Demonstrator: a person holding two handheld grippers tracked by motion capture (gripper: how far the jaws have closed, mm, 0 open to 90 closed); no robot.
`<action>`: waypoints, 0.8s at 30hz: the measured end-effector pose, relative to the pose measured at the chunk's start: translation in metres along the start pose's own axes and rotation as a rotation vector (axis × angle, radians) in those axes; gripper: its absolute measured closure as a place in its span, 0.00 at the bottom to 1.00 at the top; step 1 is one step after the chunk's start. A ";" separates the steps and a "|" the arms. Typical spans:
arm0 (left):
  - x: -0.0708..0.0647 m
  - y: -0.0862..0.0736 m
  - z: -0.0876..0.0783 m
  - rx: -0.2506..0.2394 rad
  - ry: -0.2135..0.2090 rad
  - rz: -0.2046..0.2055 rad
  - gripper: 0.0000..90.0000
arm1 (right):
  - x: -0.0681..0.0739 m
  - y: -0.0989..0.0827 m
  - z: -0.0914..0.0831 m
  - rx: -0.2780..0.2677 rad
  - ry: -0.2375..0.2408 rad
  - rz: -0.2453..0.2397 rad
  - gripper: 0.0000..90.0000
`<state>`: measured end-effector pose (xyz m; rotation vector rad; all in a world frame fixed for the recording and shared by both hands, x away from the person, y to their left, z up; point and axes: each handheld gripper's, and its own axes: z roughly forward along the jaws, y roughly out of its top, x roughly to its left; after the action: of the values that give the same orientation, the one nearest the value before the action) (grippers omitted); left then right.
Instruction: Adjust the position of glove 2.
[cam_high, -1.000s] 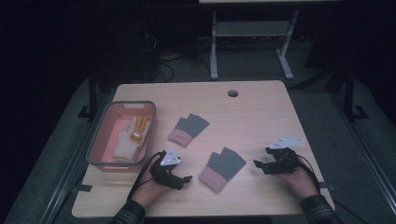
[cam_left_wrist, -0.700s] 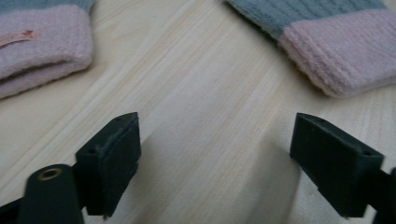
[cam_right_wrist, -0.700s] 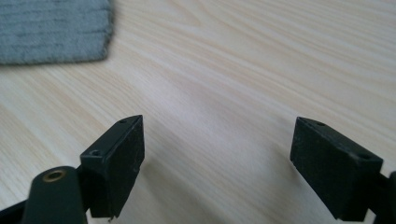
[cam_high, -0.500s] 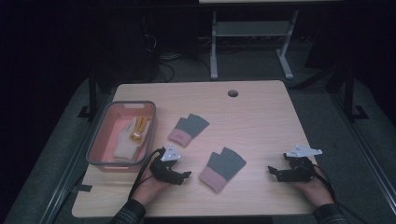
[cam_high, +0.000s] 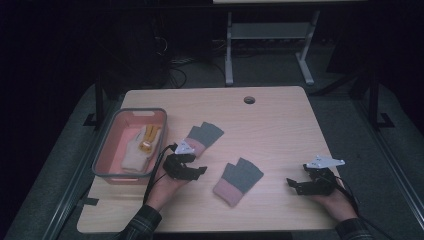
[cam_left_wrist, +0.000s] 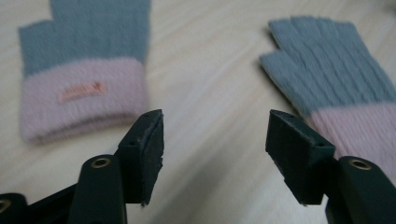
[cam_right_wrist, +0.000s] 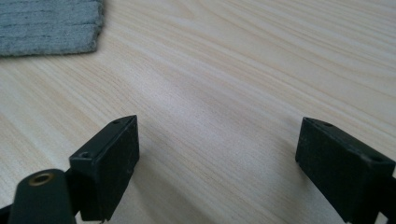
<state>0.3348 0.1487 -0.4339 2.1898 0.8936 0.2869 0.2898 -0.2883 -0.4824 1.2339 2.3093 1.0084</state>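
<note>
- Two grey-and-pink gloves lie on the worktop, right of the red bin.
- Left gripper, beside the bin: jaws wide, empty.
- Right gripper, farthest from it: jaws wide, empty.

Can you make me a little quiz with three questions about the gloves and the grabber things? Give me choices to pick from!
1. Where is the bin?
A. left side of the table
B. right side
C. on the floor

2. How many grey-and-pink gloves lie on the bare table?
A. one
B. two
C. four

3. How are the left gripper's jaws?
A. shut on a glove
B. shut on nothing
C. open

Answers:
1 A, it sits by the table's left edge.
2 B, one glove is near the bin and another glove is nearer the person.
3 C, bare wood shows between the jaws.
</note>
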 end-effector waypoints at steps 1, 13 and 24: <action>0.001 0.003 0.001 -0.008 0.003 -0.013 0.46 | 0.000 0.000 0.000 0.000 0.000 0.000 0.14; 0.017 0.040 0.015 -0.021 0.074 -0.049 0.56 | 0.000 0.000 0.000 0.000 0.000 0.000 0.14; 0.040 0.058 0.040 0.030 0.140 -0.063 0.56 | 0.000 0.000 0.000 -0.001 -0.006 0.002 0.14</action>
<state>0.4122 0.1256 -0.4231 2.1855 1.0481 0.4024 0.2901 -0.2887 -0.4825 1.2380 2.3033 1.0044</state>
